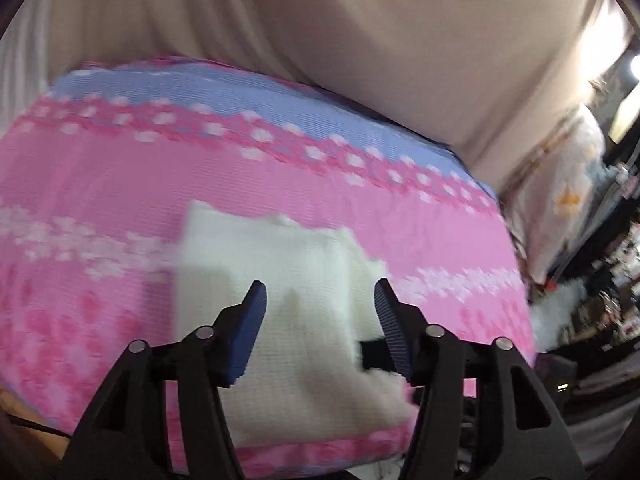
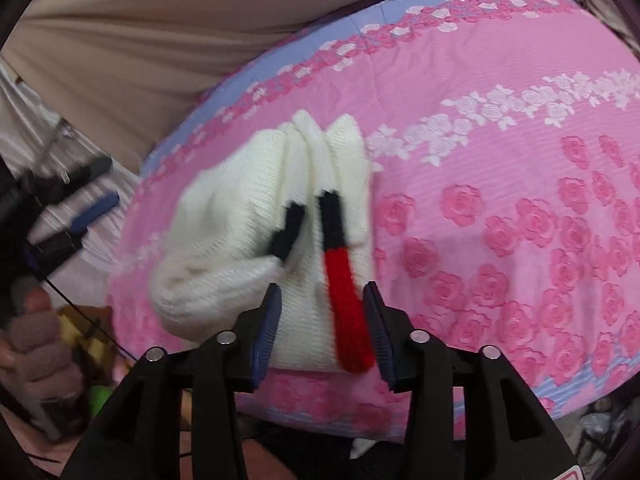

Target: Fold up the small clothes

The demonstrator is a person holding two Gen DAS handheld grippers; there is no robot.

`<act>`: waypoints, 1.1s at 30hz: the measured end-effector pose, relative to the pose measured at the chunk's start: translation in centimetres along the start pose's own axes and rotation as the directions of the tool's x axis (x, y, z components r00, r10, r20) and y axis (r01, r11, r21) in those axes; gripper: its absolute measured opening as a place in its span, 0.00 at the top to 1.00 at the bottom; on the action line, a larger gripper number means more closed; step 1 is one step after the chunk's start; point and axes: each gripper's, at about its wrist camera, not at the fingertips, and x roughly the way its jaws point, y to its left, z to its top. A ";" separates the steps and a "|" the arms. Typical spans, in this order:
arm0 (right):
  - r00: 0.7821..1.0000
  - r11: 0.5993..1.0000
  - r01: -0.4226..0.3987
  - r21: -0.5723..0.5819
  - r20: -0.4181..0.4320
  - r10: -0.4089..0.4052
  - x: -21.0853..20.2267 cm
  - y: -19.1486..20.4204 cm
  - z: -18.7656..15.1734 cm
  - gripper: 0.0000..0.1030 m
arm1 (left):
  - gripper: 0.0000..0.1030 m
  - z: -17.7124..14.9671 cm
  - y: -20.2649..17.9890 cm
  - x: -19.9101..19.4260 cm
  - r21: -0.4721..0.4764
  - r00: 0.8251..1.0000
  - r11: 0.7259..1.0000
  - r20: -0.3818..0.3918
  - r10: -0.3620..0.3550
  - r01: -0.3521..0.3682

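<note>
A small white knit garment (image 1: pixel 288 304) lies folded on the pink floral cloth (image 1: pixel 100 184). In the right wrist view the garment (image 2: pixel 240 232) looks bunched, with a black and red knit strip (image 2: pixel 344 300) on it. My left gripper (image 1: pixel 320 300) is open above the garment's near part, a finger on each side. My right gripper (image 2: pixel 323 300) is open, its fingers either side of the red strip, not closed on it. The left gripper also shows at the left edge of the right wrist view (image 2: pixel 76 204).
The pink and blue floral cloth (image 2: pixel 500 208) covers a raised surface. A beige curtain (image 1: pixel 360 32) hangs behind it. A patterned pillow (image 1: pixel 560 200) and cluttered shelves (image 1: pixel 612 280) are at the right. A gloved hand (image 2: pixel 36 348) is at the lower left of the right wrist view.
</note>
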 end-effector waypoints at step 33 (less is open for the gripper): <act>0.984 0.958 0.156 -0.243 -0.043 -0.171 1.4 4.6 2.4 0.60 | 0.42 -6.6 7.4 1.6 -0.044 0.946 0.999 -0.324 -0.023 0.009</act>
